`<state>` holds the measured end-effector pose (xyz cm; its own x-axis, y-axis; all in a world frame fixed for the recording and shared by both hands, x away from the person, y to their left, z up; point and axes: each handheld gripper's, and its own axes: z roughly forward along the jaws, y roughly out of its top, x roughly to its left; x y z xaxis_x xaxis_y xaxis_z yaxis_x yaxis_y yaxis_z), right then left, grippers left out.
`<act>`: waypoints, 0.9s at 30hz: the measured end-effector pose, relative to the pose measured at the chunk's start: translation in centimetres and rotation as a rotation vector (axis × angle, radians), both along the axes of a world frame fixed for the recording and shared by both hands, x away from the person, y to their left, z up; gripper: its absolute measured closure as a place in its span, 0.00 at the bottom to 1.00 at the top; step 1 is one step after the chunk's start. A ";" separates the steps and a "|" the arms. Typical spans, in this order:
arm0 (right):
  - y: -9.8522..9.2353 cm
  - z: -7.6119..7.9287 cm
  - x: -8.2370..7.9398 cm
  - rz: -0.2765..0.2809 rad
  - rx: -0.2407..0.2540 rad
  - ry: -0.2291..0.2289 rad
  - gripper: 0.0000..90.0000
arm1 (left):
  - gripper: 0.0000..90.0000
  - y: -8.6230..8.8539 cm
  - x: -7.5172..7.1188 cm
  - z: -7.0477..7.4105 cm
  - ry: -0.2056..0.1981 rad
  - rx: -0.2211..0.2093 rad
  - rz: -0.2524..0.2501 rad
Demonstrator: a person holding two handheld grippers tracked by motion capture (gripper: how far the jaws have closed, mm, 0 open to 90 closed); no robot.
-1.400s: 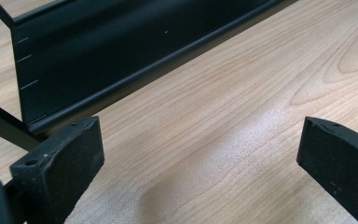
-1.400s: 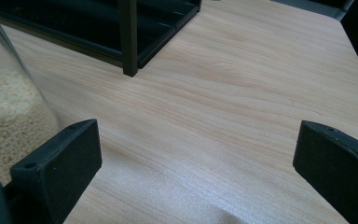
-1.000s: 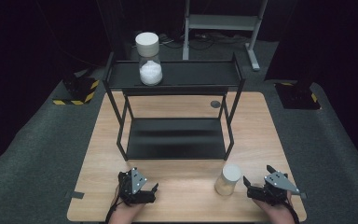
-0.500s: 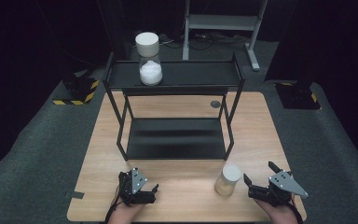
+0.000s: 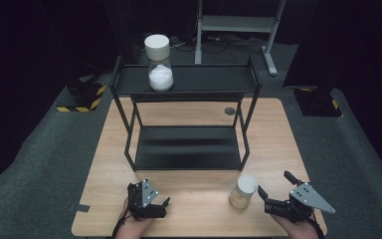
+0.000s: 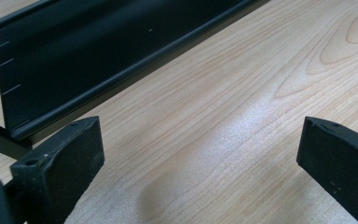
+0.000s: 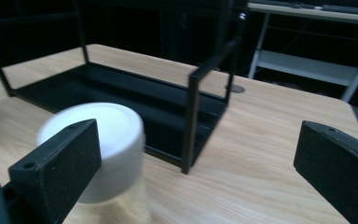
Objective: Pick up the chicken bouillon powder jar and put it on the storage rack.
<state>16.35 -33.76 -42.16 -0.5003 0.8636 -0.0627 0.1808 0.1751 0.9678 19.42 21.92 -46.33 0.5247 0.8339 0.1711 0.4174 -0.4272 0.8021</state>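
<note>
My right gripper [image 5: 277, 191] sat at the lower right of the high view with its jaws spread wide and nothing between them. Just to its left in the frame the white-lidded jar [image 5: 243, 191] stood upright on the desk [image 5: 194, 199], apart from the jaws. My left gripper [image 5: 160, 204], also open, lay farther off at lower left.

A black two-tier rack [image 5: 186, 149] stands on the wooden desk [image 5: 273, 139] ahead of the jaws; a white-lidded jar of white powder [image 5: 159, 62] stands on its top shelf.
</note>
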 end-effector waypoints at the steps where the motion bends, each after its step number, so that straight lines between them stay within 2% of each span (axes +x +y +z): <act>1: 0.1 0.0 0.0 0.008 0.003 0.000 0.00 | 0.01 0.0 0.0 0.0 0.001 0.001 -0.001; 13: 1.1 -0.4 0.1 0.084 0.011 0.004 0.00 | 0.01 -0.1 0.0 0.0 -0.004 0.015 -0.013; 27: 2.1 -1.1 0.4 0.124 0.003 0.024 0.00 | 0.01 -0.2 0.0 0.0 -0.004 0.017 -0.014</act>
